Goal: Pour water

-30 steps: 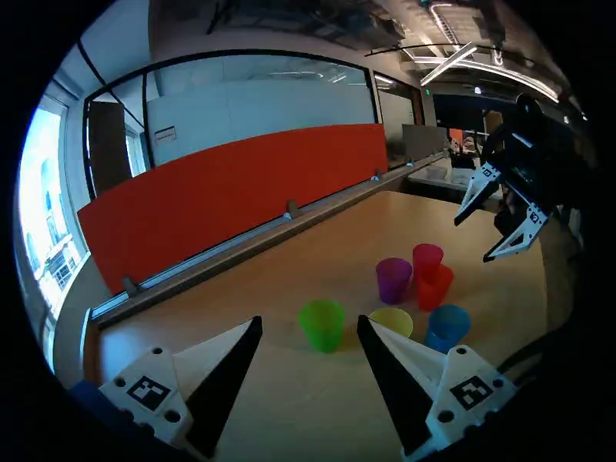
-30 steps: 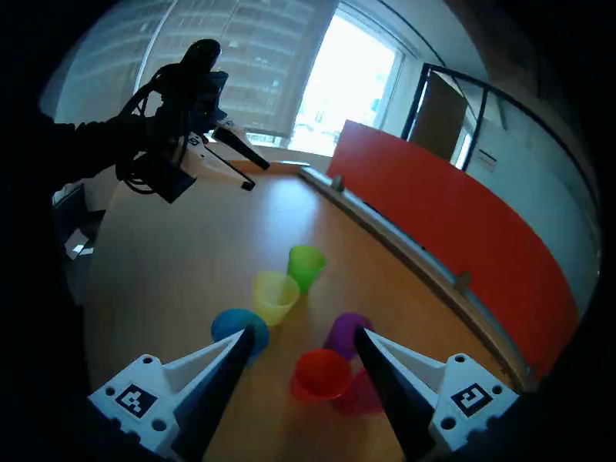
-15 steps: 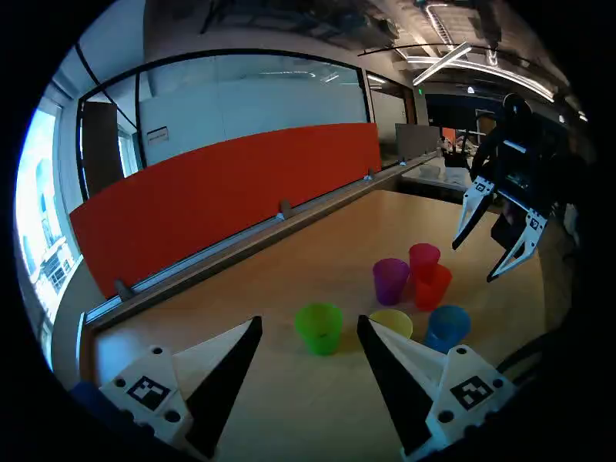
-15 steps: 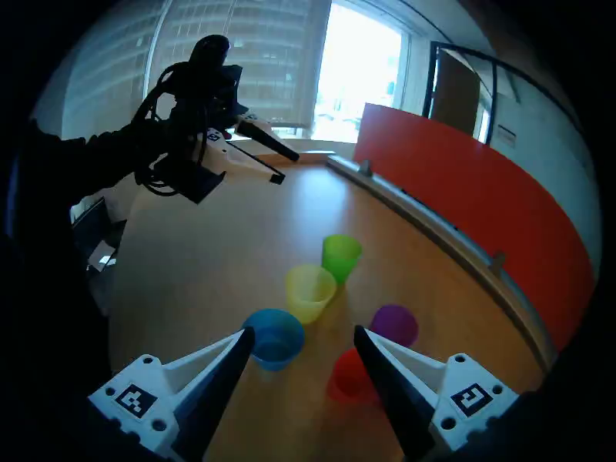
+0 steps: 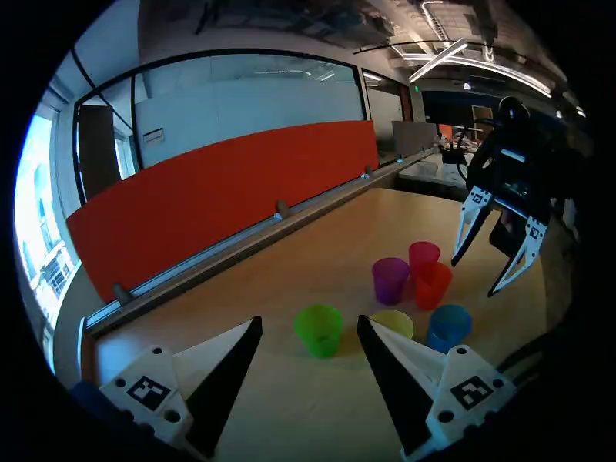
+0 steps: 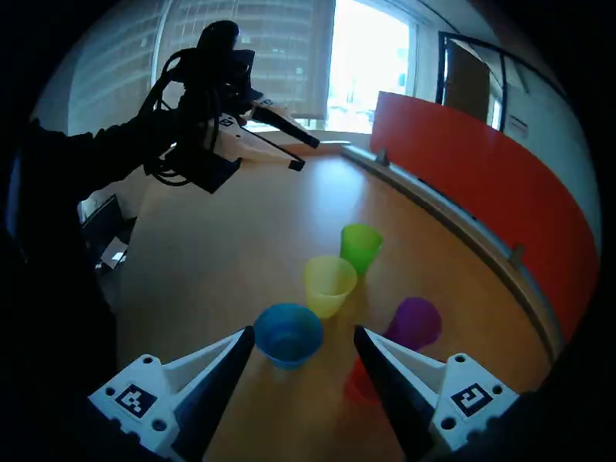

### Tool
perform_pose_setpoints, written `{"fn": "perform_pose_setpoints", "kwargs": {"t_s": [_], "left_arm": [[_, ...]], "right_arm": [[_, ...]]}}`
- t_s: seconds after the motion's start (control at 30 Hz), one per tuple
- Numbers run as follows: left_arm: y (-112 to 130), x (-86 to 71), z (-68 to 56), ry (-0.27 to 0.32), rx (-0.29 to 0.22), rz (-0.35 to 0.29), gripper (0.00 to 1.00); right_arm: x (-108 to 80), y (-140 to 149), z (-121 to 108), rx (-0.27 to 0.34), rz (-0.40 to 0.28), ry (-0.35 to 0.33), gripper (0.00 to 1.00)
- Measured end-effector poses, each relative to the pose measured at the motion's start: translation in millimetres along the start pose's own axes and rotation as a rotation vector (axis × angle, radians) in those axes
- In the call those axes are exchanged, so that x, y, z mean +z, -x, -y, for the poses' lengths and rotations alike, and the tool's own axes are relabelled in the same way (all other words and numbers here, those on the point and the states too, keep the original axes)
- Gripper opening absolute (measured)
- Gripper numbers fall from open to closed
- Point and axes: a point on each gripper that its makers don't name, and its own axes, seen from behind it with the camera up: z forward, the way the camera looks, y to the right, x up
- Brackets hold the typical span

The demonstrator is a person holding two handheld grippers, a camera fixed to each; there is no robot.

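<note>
Several plastic cups stand close together on the wooden table (image 5: 323, 231). In the left gripper view my left gripper (image 5: 308, 320) is open and held short of the green cup (image 5: 319, 331). The yellow cup (image 5: 393, 323), blue cup (image 5: 449, 325), purple cup (image 5: 390, 279), red cup (image 5: 431, 283) and pink cup (image 5: 423, 254) sit beyond it. My right gripper (image 5: 473, 279) hangs open above the table, right of the red cup. In the right gripper view my right gripper (image 6: 302, 331) is open just above the blue cup (image 6: 289, 335). My left gripper (image 6: 307, 154) is far off, open.
An orange partition (image 5: 231, 192) with a metal rail runs along the table's far edge. Behind it are glass walls, and bright windows (image 6: 362, 61) show in the right gripper view. A dark sleeve (image 6: 92, 154) holds the left gripper. Bare tabletop (image 6: 231, 231) lies around the cups.
My right gripper has come lower and closer to the cups, its fingers now pointing down; the blue cup has slid between its fingertips. My left gripper has hardly moved.
</note>
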Motion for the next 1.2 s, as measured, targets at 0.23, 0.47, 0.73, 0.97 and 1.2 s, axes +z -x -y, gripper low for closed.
{"fn": "perform_pose_setpoints", "kwargs": {"t_s": [0.23,0.47,0.73,0.97,1.2], "left_arm": [[2.4,4.4,-0.3,0.005,-0.007,0.005,0.92],[6.2,8.6,1.8,0.001,-0.007,0.013,0.92],[9.8,11.8,2.8,0.000,-0.009,0.017,0.92],[9.8,13.5,1.7,0.003,-0.006,0.019,0.92],[12.1,14.0,1.1,0.003,-0.004,0.022,0.92]], "right_arm": [[15.2,7.4,5.5,0.006,0.013,-0.023,1.00],[30.4,15.9,7.8,0.008,0.026,-0.037,1.00],[42.7,26.6,13.1,-0.008,0.048,-0.055,1.00],[50.8,32.2,14.9,-0.009,0.055,-0.060,1.00],[61.2,33.8,15.6,-0.015,0.055,-0.061,1.00]]}}
